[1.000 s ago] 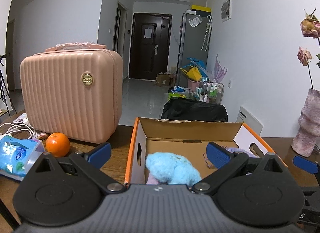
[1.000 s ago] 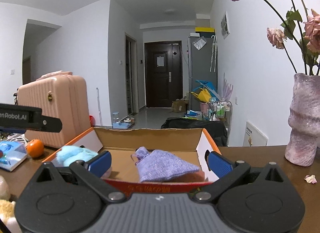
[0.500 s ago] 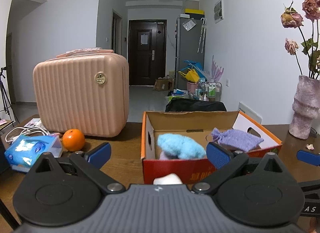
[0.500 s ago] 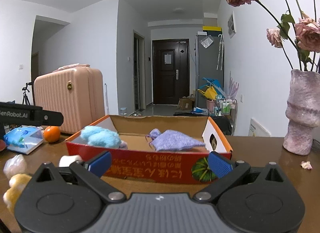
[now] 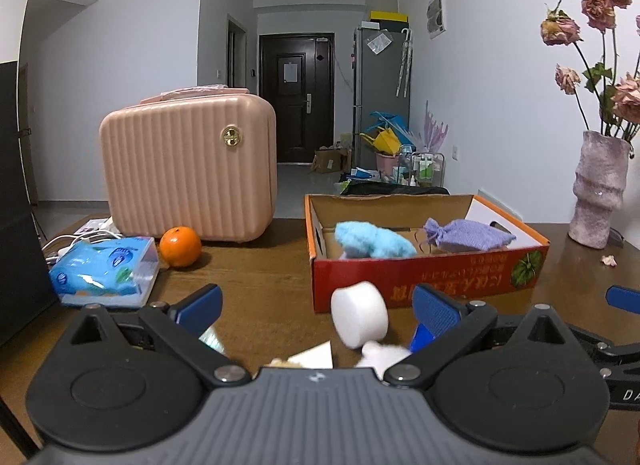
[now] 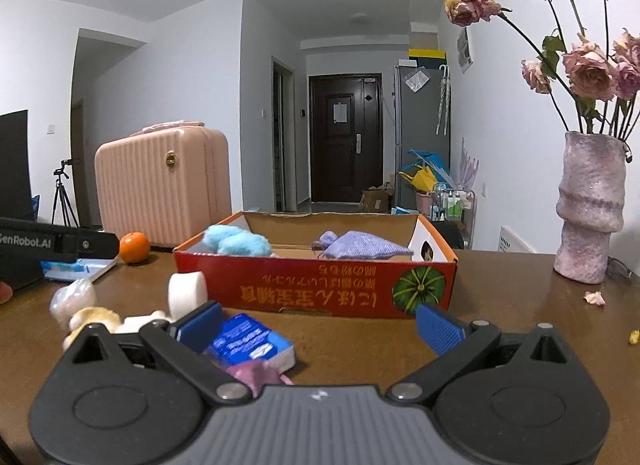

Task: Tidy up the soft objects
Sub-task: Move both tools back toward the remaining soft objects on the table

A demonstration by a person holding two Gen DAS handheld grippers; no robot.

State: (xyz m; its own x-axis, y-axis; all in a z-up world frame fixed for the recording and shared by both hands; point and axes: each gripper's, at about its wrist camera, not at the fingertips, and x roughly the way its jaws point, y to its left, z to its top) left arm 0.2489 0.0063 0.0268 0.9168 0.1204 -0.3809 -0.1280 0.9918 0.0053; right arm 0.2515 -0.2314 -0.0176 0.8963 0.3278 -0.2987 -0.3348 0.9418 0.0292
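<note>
A red cardboard box (image 5: 424, 277) (image 6: 320, 285) stands on the wooden table. In it lie a light blue plush (image 5: 372, 243) (image 6: 234, 241) and a purple knitted pouch (image 5: 468, 233) (image 6: 360, 249). My left gripper (image 5: 316, 305) is open and empty, in front of the box, with a white foam roll (image 5: 360, 315) (image 6: 186, 293) between its fingers' line of sight. My right gripper (image 6: 320, 319) is open and empty. Below it lie a blue tissue packet (image 6: 250, 343) and a pink soft piece (image 6: 260, 375). A cream plush (image 6: 90, 323) lies left.
A pink suitcase (image 5: 188, 165) (image 6: 160, 185), an orange (image 5: 180, 246) (image 6: 134, 247) and a blue wipes pack (image 5: 106, 265) are at the left. A vase of dried roses (image 5: 598, 193) (image 6: 590, 205) stands at the right. A wrapped pale ball (image 6: 72, 297) lies left.
Both grippers have pulled back and down away from the box. The box now looks smaller and its red front shows; loose items in front of it have come into view.
</note>
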